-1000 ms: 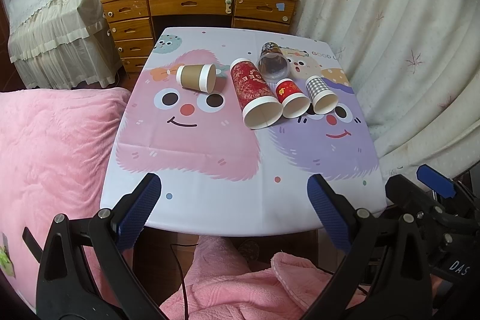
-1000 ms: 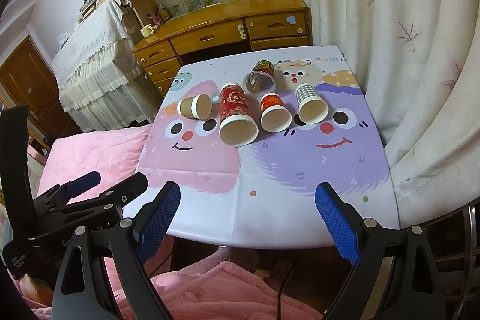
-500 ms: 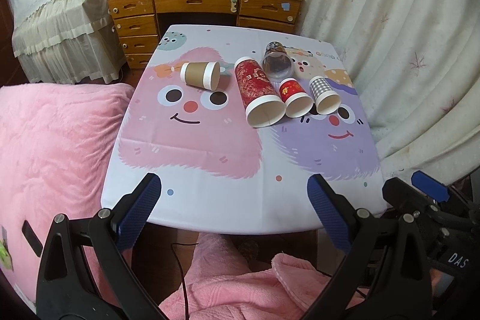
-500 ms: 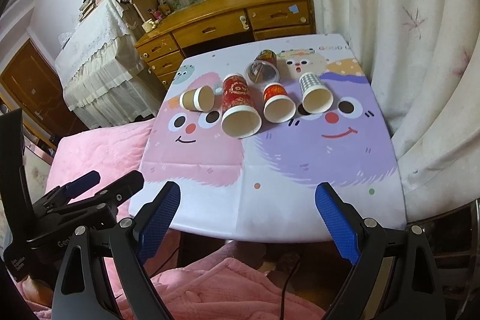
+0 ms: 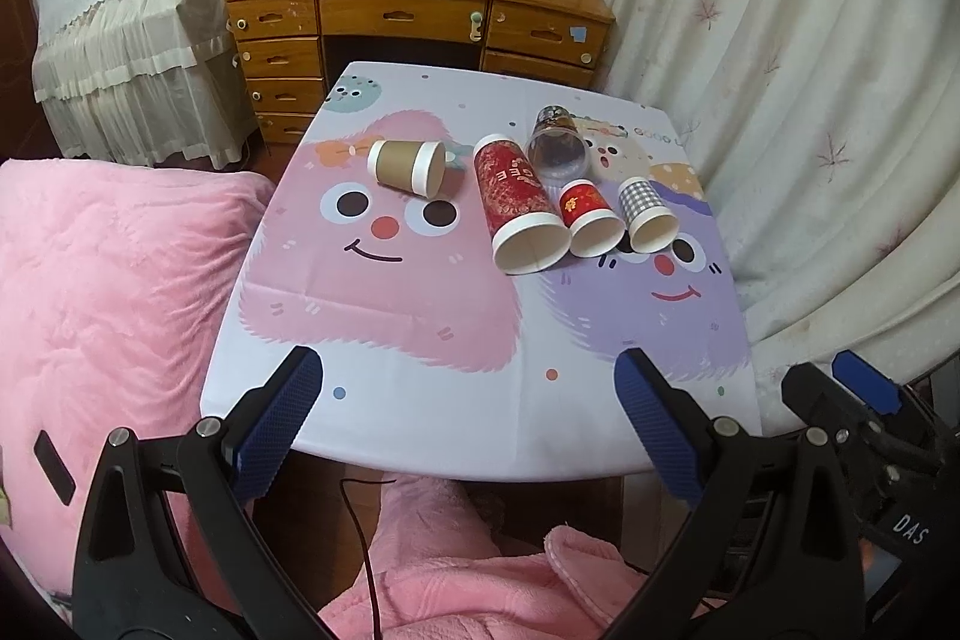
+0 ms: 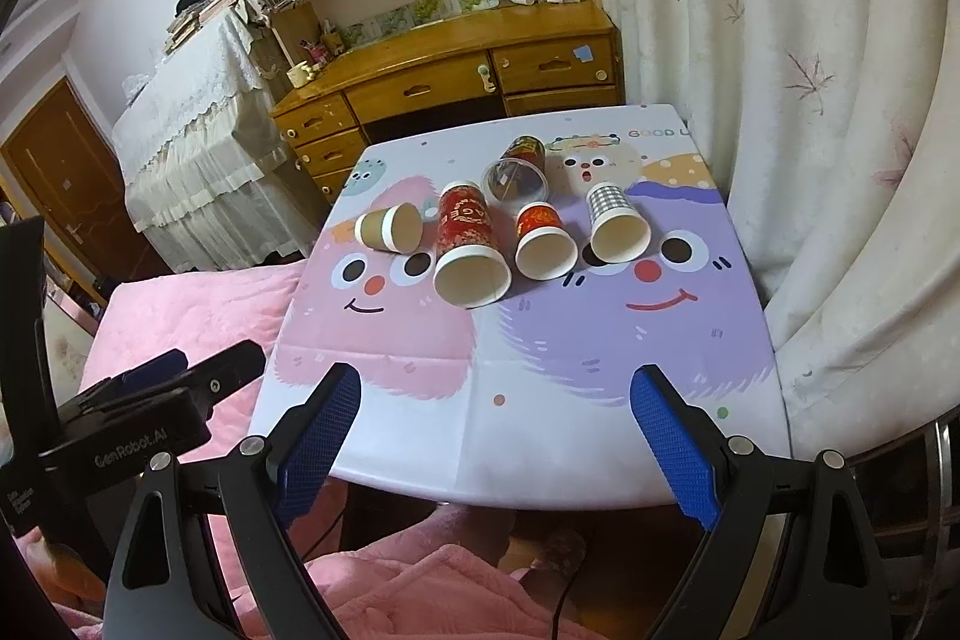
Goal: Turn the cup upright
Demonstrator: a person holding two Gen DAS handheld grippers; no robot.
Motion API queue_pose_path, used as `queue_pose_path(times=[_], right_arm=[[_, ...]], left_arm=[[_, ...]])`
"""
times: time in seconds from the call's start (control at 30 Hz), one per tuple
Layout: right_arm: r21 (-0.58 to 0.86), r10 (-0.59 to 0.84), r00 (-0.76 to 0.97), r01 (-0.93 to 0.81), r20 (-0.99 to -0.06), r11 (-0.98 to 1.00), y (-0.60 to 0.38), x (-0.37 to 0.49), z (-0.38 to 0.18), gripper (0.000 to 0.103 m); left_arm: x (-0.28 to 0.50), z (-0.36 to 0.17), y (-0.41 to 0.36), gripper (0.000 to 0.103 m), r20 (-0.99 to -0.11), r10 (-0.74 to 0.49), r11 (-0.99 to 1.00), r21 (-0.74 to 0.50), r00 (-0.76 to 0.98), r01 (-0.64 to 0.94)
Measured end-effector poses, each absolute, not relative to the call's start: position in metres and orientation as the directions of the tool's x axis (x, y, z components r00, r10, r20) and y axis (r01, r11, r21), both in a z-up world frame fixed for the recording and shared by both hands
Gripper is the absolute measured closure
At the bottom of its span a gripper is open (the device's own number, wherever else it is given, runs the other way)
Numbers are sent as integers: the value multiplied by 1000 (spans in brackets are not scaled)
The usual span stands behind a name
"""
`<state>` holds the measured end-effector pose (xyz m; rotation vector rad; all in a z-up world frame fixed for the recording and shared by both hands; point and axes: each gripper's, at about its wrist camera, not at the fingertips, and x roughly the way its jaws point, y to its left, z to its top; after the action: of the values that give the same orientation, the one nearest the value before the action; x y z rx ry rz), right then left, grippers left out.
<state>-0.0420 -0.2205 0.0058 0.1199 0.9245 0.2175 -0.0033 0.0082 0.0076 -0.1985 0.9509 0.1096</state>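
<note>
Several cups lie on their sides on the cartoon-print table (image 5: 420, 328): a brown cup (image 5: 407, 165) (image 6: 390, 227) at left, a tall red cup (image 5: 519, 205) (image 6: 469, 244), a clear plastic cup (image 5: 557, 147) (image 6: 516, 175) behind, a small red cup (image 5: 589, 219) (image 6: 543, 241) and a checked cup (image 5: 647, 215) (image 6: 617, 222) at right. My left gripper (image 5: 468, 412) is open and empty over the table's near edge. My right gripper (image 6: 495, 430) is open and empty over the near edge too. Both are well short of the cups.
A wooden desk (image 5: 420, 10) with drawers stands behind the table. A curtain (image 5: 780, 100) hangs close on the right. A pink blanket (image 5: 108, 292) lies on the left and below. The other gripper's body shows at the right edge (image 5: 870, 412) and left edge (image 6: 138, 412).
Both grippers have moved forward and tilted slightly up, so the table and cups sit lower and a little nearer in view. The cups have not moved. Both grippers stay open.
</note>
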Motion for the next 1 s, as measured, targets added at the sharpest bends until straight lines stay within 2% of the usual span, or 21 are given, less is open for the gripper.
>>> queue_pose_path(times=[0.4, 0.67, 0.77, 1.0], right_arm=[[231, 262, 547, -126, -795, 965, -218, -18, -3, 10], [193, 206, 478, -77, -854, 978, -208, 26, -32, 10], [178, 159, 384, 15, -909, 984, -205, 49, -58, 10], [154, 107, 164, 310, -981, 938, -225, 87, -120, 10]], left_arm=[[16, 2, 7, 6, -842, -12, 979, -121, 539, -167], [72, -37, 10, 6, -914, -90, 986, -138, 395, -97], [98, -55, 16, 6, -930, -93, 991, -120, 355, -56], [165, -91, 16, 6, -965, -106, 976, -54, 242, 210]])
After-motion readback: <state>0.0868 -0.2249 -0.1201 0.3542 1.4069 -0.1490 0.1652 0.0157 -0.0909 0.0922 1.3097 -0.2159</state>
